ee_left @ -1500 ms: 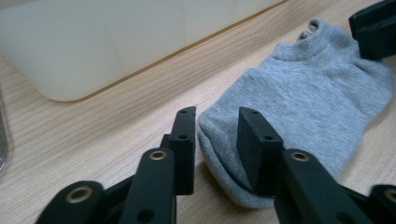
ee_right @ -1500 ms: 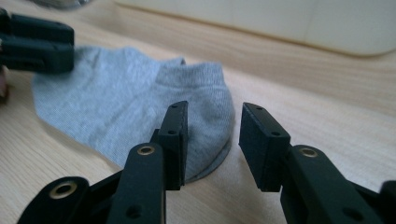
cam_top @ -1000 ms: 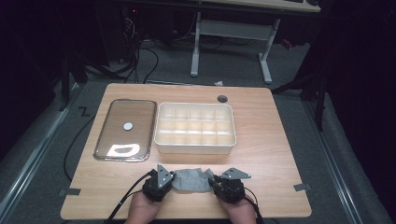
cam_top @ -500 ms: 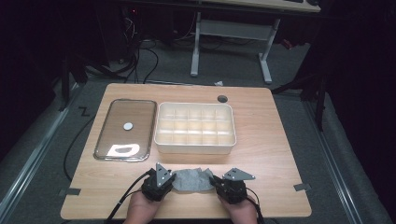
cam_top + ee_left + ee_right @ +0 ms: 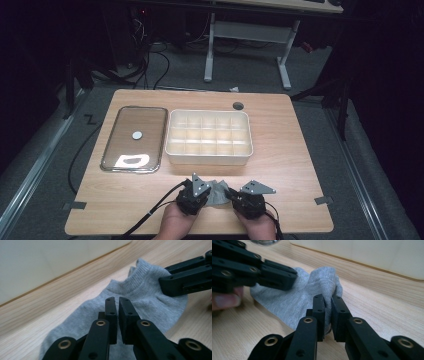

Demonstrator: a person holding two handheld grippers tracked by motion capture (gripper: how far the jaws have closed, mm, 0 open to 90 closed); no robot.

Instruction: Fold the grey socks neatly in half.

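Observation:
A grey ankle sock (image 5: 216, 191) lies on the wooden table near its front edge, between my two grippers. My right gripper (image 5: 229, 196) is shut on the sock's bunched end (image 5: 324, 280), with fabric pinched between its jaws (image 5: 327, 298). My left gripper (image 5: 208, 194) rests on the other part of the sock (image 5: 140, 295); its jaws (image 5: 117, 301) stand almost together, and I see no fold caught between them. From each gripper view the other gripper is visible touching the sock: the right gripper (image 5: 165, 282) and the left gripper (image 5: 292, 277).
A white box (image 5: 210, 157) divided into several compartments stands just behind the sock. Left of it lies a clear lid (image 5: 135, 135) with a small round knob. The table's front edge is close under the hands.
My right gripper has shifted a little to the right with the sock's end. The left gripper has hardly moved.

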